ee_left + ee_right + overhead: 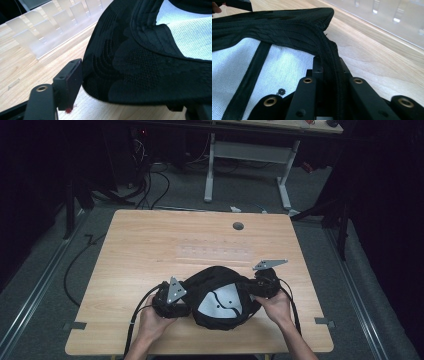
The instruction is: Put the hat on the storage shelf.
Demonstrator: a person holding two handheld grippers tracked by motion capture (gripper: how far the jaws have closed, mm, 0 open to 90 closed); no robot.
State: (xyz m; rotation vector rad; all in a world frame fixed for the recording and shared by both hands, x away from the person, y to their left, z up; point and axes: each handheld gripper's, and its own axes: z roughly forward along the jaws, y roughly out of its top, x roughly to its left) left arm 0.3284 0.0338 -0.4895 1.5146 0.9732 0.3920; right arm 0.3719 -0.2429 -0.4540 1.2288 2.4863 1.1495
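A black cap [220, 297] lies upside down on the wooden table [150, 245], showing its white mesh lining [287, 65]. My right gripper [330, 72] is shut on the cap's stitched rim [329, 50] at the cap's right side, as the high view shows [254, 289]. At the cap's left side my left gripper [186, 306] stands wide. In the left gripper view the dark peak [140, 70] sits between the jaws of the left gripper [135, 92]. The left pad [73, 80] is right beside the peak's edge without clearly pressing it. Both of the person's hands hold the grippers near the table's front edge.
A clear plastic rack with several upright dividers [215, 251] lies on the table just beyond the cap, also seen as the rack [50, 25] in the left gripper view. A round cable hole [238, 226] sits near the far edge. Cables trail on the floor at the left.
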